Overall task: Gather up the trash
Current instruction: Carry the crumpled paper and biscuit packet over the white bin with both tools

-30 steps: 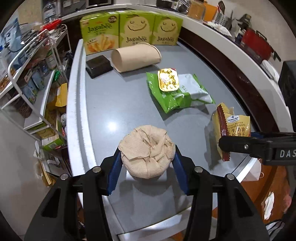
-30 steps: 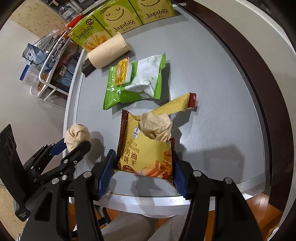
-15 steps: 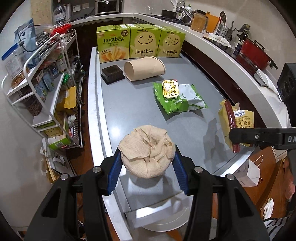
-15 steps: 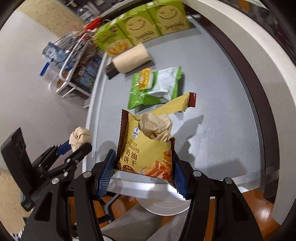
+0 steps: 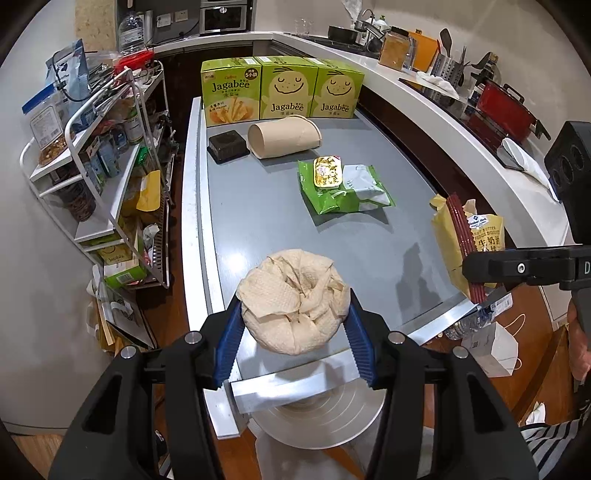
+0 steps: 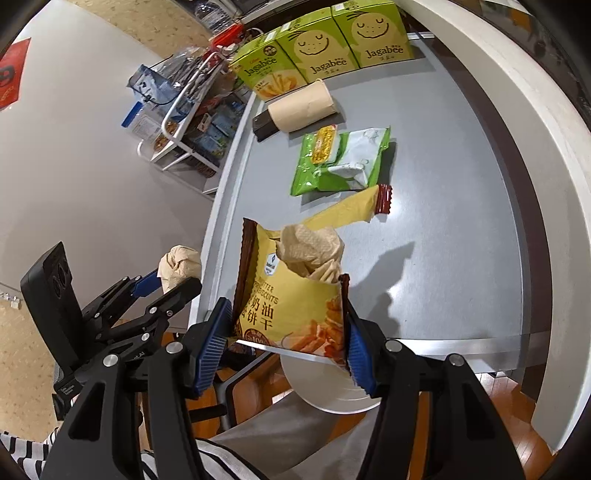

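I am lifting both loads off the bench, more floor showing below than a second ago. The left gripper fingers are clamping the crumpled paper ball; the right gripper fingers, at 3 o'clock, are pinching the yellow biscuit bag stuffed with a napkin. Green wrapper is waiting at 12 o'clock.

A home kitchen, this one. Along the upper right of the left wrist view runs a curved white counter carrying a red pot, a utensil holder and a sink tap. At upper left stands a white wire rack crammed with jars and packets. A grey surface fills the centre, three green snack boxes lined up at its far end, wooden floor below.
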{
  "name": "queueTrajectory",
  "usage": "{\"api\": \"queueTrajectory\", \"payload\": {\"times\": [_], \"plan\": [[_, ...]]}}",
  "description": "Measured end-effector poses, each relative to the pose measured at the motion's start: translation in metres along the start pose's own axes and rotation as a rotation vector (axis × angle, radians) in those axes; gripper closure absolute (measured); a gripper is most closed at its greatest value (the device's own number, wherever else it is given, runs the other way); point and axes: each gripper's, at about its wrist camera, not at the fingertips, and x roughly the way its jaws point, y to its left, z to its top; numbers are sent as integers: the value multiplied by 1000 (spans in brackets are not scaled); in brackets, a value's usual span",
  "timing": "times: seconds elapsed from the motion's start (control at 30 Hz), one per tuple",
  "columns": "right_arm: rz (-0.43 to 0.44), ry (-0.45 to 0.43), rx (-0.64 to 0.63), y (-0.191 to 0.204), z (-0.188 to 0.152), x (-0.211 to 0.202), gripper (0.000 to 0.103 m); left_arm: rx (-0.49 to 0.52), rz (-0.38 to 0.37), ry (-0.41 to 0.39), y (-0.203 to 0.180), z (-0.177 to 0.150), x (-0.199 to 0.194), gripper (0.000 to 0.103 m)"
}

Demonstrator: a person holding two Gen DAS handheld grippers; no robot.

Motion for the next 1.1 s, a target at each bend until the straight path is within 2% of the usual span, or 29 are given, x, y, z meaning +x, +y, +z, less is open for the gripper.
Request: {"api": "queueTrajectory", "payload": {"times": [0.33, 0.63, 0.87, 1.1], "plan": [[119, 75, -63, 7, -10, -3, 46, 14, -30, -1, -8, -11, -17, 50], [160, 190, -111, 10, -39, 3, 46, 47, -62, 66, -18, -40, -25, 50], [129, 275, -125, 7, -61, 20, 46, 74, -76, 147, -30, -68, -17, 50], [77, 309, -113, 1, -70, 41, 46, 101, -74, 219, -38, -89, -1, 50]]}}
